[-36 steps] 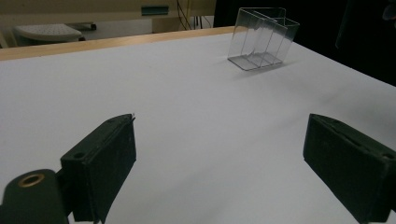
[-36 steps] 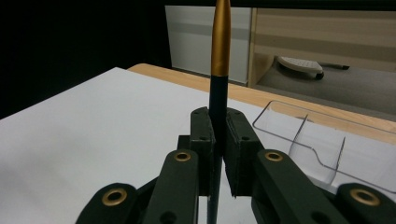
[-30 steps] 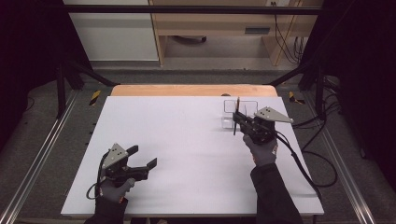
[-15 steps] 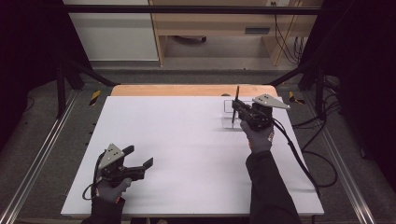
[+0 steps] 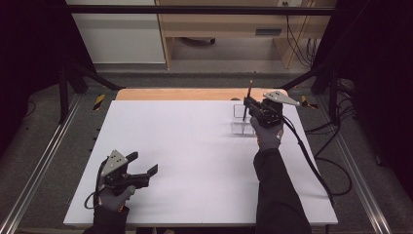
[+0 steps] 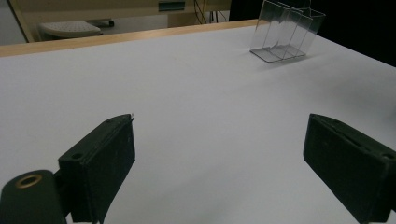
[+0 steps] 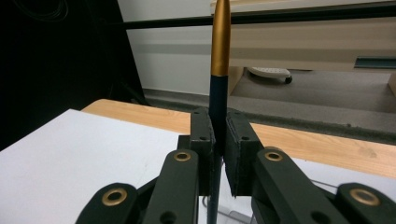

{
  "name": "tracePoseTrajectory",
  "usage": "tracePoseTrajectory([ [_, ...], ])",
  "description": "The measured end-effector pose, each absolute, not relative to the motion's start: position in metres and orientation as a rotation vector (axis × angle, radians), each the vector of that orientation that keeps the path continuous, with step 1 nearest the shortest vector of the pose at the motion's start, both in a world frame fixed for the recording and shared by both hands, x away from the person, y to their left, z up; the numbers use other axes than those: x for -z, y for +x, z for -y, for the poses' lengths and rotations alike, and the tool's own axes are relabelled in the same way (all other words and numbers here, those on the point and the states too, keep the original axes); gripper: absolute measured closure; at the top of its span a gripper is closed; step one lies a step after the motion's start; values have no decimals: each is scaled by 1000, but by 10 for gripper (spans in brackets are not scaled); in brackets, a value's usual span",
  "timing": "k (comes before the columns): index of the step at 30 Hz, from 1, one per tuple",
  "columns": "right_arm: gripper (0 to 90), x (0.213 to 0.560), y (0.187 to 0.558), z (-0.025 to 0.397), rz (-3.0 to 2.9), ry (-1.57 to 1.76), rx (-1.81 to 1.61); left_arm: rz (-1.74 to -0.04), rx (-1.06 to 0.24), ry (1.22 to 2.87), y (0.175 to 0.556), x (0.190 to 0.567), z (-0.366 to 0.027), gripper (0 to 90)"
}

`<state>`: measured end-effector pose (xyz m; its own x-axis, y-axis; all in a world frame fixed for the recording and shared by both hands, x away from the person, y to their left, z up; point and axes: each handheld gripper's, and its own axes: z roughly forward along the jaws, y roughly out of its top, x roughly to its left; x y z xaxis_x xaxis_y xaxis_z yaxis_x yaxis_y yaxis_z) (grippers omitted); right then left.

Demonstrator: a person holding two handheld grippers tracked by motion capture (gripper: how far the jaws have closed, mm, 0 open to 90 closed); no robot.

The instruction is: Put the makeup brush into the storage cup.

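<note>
The right gripper [image 5: 249, 108] holds a dark pen with a gold end [image 7: 219, 70] upright, its jaws pinching the barrel about midway, right above the clear holder [image 5: 242, 121] that stands at the far right of the white surface [image 5: 195, 161]. The pen's gold end points up and its lower end hangs at the holder's top, though I cannot tell which compartment it is over, or whether the tip is already inside. The holder looks light and is divided into narrow upright compartments, seen best in the left gripper view [image 6: 286, 32], and all of them look empty. The likeliest trouble, as I judge it, is the pen's tip catching a thin divider or the rim: a push there could tip or slide the holder, since nothing braces it. Letting go while the pen is tilted could also let it fall against a wall and knock the holder over, or slip out onto the surface. The left gripper [image 5: 141, 169] rests at the near left, jaws spread and empty, well apart from the holder and too far to steady it.
</note>
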<state>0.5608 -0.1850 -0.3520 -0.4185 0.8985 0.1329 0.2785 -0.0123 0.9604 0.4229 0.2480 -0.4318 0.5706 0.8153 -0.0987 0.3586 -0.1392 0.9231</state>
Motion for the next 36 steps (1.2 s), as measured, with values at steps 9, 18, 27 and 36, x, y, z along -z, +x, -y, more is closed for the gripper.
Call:
tracePoseTrajectory([
  [9, 832, 353, 575, 185, -1688, 1246, -1443, -977, -532, 1740, 423, 433, -248, 81],
  [18, 832, 355, 587, 181, -1674, 1268, -1435, -973, -532, 1739, 423, 432, -248, 81],
  [27, 832, 356, 597, 177, -1670, 1274, -1417, -973, -534, 1738, 423, 432, -248, 81],
  [36, 832, 362, 605, 177, -1661, 1299, -1406, -970, -530, 1743, 423, 433, -248, 82],
])
